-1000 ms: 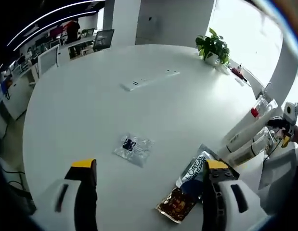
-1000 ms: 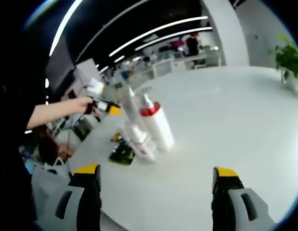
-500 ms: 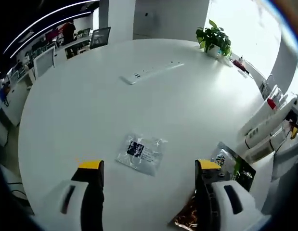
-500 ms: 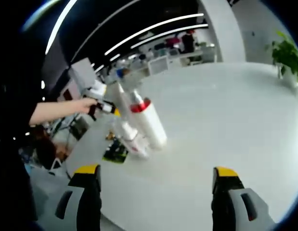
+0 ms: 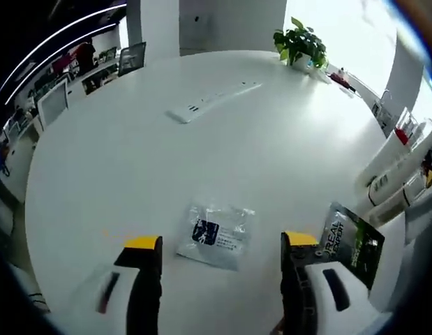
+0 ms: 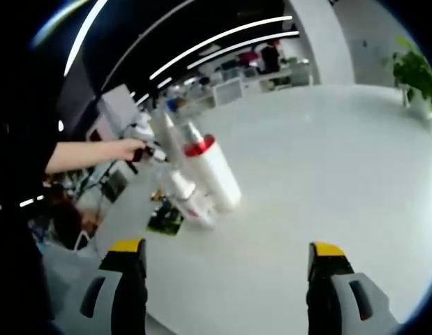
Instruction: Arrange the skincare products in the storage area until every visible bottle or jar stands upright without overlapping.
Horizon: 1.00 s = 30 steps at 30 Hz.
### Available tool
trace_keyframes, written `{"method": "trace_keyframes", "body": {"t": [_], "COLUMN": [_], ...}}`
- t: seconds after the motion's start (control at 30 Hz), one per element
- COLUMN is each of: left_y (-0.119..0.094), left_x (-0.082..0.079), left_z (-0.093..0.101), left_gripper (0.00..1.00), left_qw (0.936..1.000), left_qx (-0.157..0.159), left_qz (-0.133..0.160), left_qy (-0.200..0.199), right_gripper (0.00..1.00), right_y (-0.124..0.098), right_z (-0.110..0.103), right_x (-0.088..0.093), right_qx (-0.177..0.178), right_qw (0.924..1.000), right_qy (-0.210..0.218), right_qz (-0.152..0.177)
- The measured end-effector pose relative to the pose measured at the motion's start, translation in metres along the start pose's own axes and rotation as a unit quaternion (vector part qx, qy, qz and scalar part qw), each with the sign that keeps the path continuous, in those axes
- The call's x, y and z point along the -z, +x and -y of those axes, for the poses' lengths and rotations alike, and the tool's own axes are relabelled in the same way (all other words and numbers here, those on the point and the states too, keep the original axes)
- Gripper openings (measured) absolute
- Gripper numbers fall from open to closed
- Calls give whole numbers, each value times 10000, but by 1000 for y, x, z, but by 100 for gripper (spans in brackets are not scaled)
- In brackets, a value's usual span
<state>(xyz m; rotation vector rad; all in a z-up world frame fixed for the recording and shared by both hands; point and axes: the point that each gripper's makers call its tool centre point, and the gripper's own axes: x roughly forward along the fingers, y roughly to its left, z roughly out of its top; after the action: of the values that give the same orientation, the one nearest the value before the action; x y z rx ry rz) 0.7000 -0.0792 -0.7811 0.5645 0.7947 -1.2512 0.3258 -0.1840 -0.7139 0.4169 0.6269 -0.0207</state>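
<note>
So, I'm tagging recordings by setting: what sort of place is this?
Most likely an open-plan office: a large round white table with a power strip, a potted plant, and rows of desks with monitors under strip lights behind.

A white pump bottle with a red collar stands on the desk, touching a smaller white bottle on its near side. A taller slim white bottle rises just behind them. A dark sachet lies flat beside the smaller bottle.

A: Where does the left gripper view look from?
B: High over the white table, angled down.
A: And the right gripper view?
B: Lower, across it; both catch the bottles.
</note>
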Motion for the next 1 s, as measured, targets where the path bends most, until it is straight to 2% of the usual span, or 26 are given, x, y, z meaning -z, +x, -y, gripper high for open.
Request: {"method": "trace_keyframes", "body": {"t": [0.13,0.2,0.37,0.43,0.47,0.5,0.53,0.93,0.97,1.0], "left_y": [7,8,7,6,6,5,5,8,8,8], "left_x": [5,6,3,4,4,2,3,3,3,4], "left_z": [1,-4,-8,-8,-6,-2,0,2,2,6], "left_gripper": [66,68,60,59,55,45,44,42,39,14], "left_qw": [9996,9992,9995,9995,9993,9989,9989,9992,9992,9991], "left_qx": [32,-76,-130,-143,-124,-55,-32,-167,-168,-102], "left_qz": [-171,-210,-102,-145,-148,-128,-155,-168,-168,-175], "left_qy": [203,329,266,238,310,446,437,318,315,375], "right_gripper": [98,98,98,98,98,98,98,98,98,98], "right_y": [0,0,0,0,0,1,1,0,0,0], "right_z": [2,3,4,4,4,4,3,3,3,3], "right_x": [-1,-2,-1,-1,-1,-1,-2,-1,0,0], "right_qx": [24,31,35,31,28,22,18,11,13,12], "right_qw": [10000,10000,10000,10000,10000,10000,10000,10000,10000,10000], "right_qy": [21,22,26,31,30,26,27,29,33,38], "right_qz": [13,13,-6,-3,-4,-5,-9,-18,-20,-26]}}
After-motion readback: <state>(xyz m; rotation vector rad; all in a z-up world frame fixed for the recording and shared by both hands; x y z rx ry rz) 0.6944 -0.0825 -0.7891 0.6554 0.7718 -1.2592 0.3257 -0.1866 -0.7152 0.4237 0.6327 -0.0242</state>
